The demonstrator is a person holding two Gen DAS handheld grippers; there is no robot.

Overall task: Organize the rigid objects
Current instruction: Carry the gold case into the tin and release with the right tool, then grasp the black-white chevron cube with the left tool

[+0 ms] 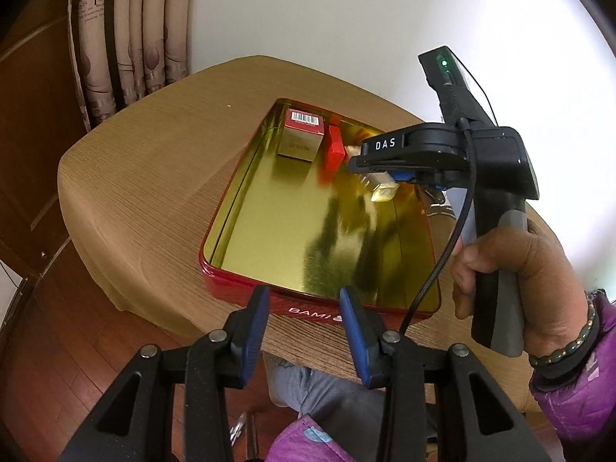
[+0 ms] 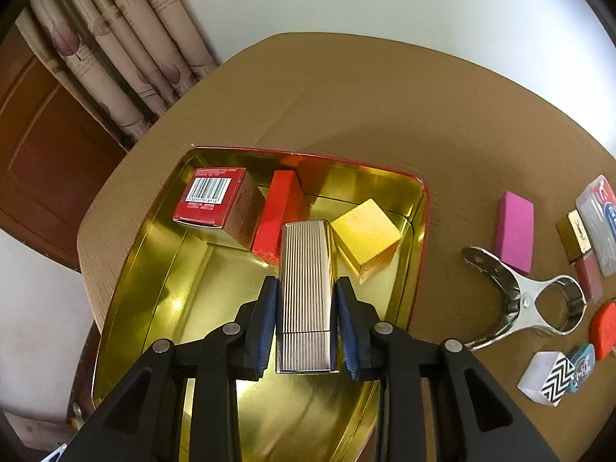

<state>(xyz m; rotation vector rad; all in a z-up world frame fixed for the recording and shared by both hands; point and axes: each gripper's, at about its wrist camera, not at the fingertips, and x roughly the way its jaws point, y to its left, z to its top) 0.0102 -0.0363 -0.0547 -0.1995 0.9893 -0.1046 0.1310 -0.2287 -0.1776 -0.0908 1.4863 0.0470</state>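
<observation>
Right wrist view shows the right gripper (image 2: pixel 306 323) pointing down into the gold tin (image 2: pixel 146 254), with the ribbed silver case (image 2: pixel 306 292) between its blue pads (image 2: pixel 265 323); a thin gap shows on each side, so the pads seem not to press it now, and the case's long axis runs straight away from the gripper, beside the red block (image 2: pixel 277 215) and the yellow cube (image 2: pixel 365 235). Whether the case already rests on the tin floor I cannot tell. Left gripper (image 1: pixel 304 331) hangs spread and empty at the near rim, farther from the case.
</observation>
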